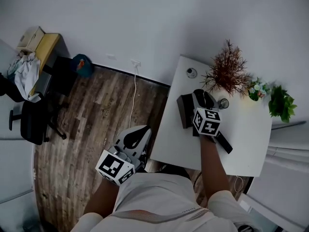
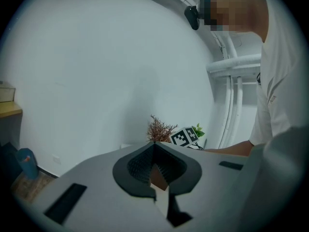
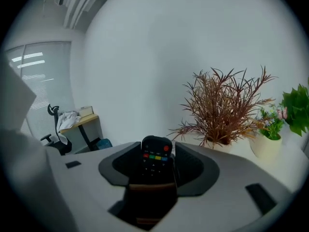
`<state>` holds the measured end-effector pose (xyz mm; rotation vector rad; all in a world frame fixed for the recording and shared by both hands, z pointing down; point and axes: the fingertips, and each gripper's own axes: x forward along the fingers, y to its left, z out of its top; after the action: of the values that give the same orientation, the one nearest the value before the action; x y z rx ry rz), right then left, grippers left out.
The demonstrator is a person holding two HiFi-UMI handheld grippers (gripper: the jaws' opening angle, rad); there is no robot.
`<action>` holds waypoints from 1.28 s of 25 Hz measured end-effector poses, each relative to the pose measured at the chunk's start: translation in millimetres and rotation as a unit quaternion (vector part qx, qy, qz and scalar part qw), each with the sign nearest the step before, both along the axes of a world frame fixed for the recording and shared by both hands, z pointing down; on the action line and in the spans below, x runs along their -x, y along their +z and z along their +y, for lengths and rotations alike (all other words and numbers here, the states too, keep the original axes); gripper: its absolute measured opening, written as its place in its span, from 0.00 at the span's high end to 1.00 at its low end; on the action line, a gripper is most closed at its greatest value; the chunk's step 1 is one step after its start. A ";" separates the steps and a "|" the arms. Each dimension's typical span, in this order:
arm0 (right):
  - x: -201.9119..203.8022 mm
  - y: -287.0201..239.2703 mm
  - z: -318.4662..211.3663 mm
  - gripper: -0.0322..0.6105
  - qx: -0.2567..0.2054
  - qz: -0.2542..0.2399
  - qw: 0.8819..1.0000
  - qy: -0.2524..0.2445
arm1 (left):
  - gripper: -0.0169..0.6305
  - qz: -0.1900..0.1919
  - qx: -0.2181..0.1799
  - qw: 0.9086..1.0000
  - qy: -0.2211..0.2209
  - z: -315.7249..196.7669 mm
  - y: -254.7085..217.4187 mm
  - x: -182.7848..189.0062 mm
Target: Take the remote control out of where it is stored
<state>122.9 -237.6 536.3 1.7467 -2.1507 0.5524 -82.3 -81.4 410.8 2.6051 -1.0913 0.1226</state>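
Observation:
In the right gripper view a black remote control (image 3: 155, 159) with coloured buttons stands upright in a dark holder (image 3: 148, 197) with a brown band. My right gripper (image 3: 157, 149) is open, its jaws on either side of the remote's top with gaps showing. From the head view the right gripper (image 1: 203, 100) hangs over the dark holder (image 1: 185, 111) on the white table (image 1: 241, 139); the remote is hidden there. My left gripper (image 1: 139, 133) is off the table's left edge over the wooden floor, shut and holding nothing (image 2: 154, 146).
A red-brown dried plant (image 1: 227, 71) stands just behind the holder, with a small flower pot (image 1: 258, 88) and a green plant (image 1: 281, 103) to its right. A small round object (image 1: 191, 73) sits at the table's far corner. A desk and office chair (image 1: 31, 122) are far left.

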 end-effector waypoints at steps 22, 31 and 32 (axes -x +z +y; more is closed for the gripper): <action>8.6 -5.5 -4.6 0.63 0.020 0.014 1.000 -0.009 | 0.96 0.007 0.003 1.000 0.010 -11.1 2.6 2.1; -1.0 -95.8 26.3 0.63 -0.118 -0.043 0.992 -0.025 | 0.96 0.011 -0.007 0.999 0.035 -6.7 -5.2 -11.8; -5.4 -106.3 31.5 0.63 -0.128 -0.049 0.990 -0.025 | 0.96 0.012 -0.009 0.999 0.039 -5.9 -6.6 -15.0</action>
<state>128.3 -206.1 430.0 1.8207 -2.4183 0.3709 -67.3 -87.3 404.2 2.6586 -0.9865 0.1010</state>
